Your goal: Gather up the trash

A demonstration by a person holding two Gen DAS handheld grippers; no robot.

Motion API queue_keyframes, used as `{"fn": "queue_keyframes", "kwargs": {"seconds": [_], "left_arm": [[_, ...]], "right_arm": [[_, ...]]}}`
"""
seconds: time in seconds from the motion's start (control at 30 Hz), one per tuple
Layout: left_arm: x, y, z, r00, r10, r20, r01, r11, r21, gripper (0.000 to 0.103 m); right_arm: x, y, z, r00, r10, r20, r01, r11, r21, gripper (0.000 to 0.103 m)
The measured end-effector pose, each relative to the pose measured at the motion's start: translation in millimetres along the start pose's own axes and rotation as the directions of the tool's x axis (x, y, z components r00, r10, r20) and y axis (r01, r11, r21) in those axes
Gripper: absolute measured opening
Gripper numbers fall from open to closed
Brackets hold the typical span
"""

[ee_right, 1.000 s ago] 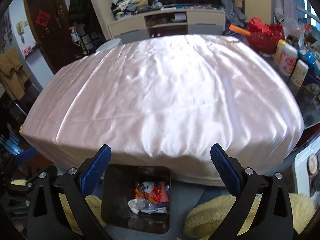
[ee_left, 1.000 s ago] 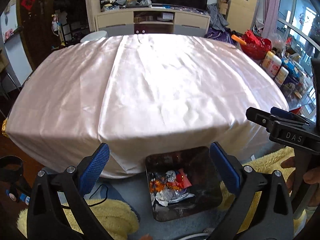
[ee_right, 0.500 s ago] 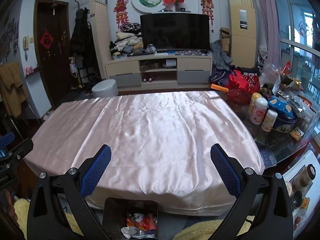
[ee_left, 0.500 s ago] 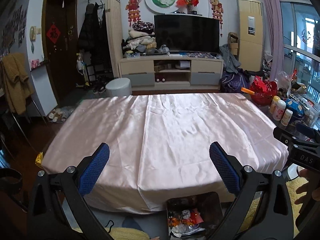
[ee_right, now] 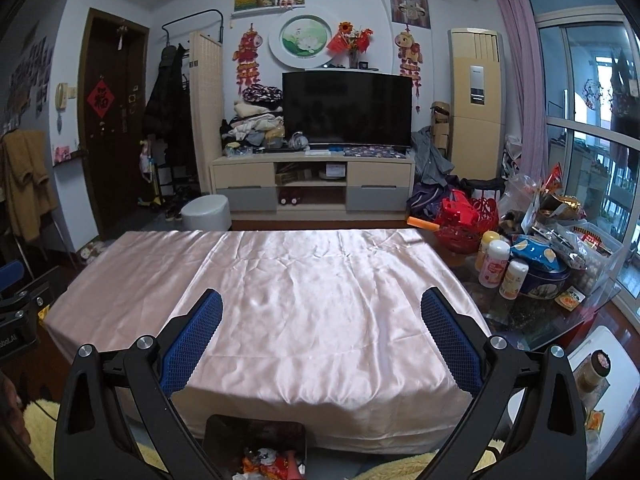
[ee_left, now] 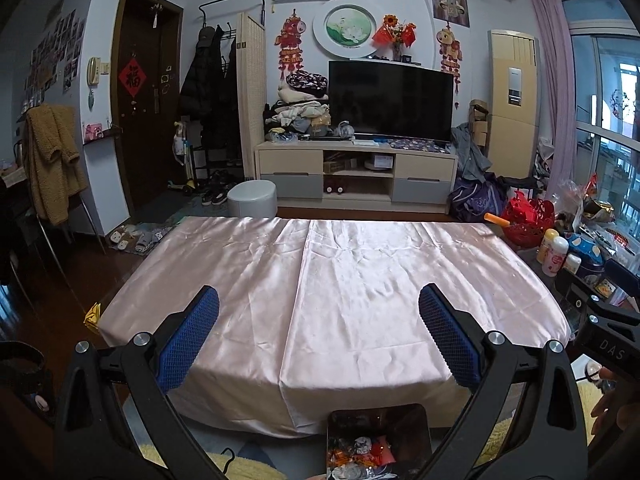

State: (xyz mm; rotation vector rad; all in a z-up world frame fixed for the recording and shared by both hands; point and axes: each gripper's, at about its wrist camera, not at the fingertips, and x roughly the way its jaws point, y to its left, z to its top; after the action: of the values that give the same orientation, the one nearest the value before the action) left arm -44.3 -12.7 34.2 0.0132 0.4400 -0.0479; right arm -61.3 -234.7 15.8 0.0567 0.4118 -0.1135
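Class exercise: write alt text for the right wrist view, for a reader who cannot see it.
The open right gripper hangs empty over a table covered in pink cloth. A dark bin holding wrappers stands on the floor by the near edge. Bottles crowd the right side; a television faces from behind.

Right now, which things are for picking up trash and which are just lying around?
For the job:
- bin with wrappers inside
- left gripper, open
- right gripper, open

Just lying around:
- pink tablecloth
- TV
- bottles
- red basket
- grey stool
- pile of clothes
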Motion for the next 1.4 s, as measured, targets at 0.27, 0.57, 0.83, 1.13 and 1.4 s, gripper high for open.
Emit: {"fn": "queue_keyframes", "kwargs": {"seconds": [0.27, 0.57, 0.83, 1.13, 1.4], "left_arm": [[-2, 6, -3, 1.000, -0.014, 0.002, 0.014, 1.000, -0.022, 0.095], [-6, 5, -4, 1.000, -0.024, 0.008, 0.024, 0.999, -0.023, 0.095], [-10, 6, -5, 1.000, -0.028, 0.014, 0.029, 0.999, -0.019, 0.095], [-11, 4, -5, 0.999, -0.034, 0.017, 0.034, 0.999, -0.015, 0.095], [-12, 4, -4, 0.999, -0.036, 0.017, 0.036, 0.999, -0.016, 0.095]], "right_arm": [[-3, 10, -1, 1.000, 0.013, -0.007, -0.013, 1.000, -0.006, 0.100], [-4, 15, -3, 1.000, 0.014, -0.010, -0.014, 1.000, -0.006, 0.100], [-6, 15, -2, 1.000, 0.019, -0.010, -0.019, 1.000, -0.004, 0.100], [-7, 14, -1, 1.000, 0.024, -0.012, -0.024, 1.000, -0.002, 0.100], [-6, 13, -1, 1.000, 0.026, -0.015, -0.026, 1.000, 0.000, 0.100]]}}
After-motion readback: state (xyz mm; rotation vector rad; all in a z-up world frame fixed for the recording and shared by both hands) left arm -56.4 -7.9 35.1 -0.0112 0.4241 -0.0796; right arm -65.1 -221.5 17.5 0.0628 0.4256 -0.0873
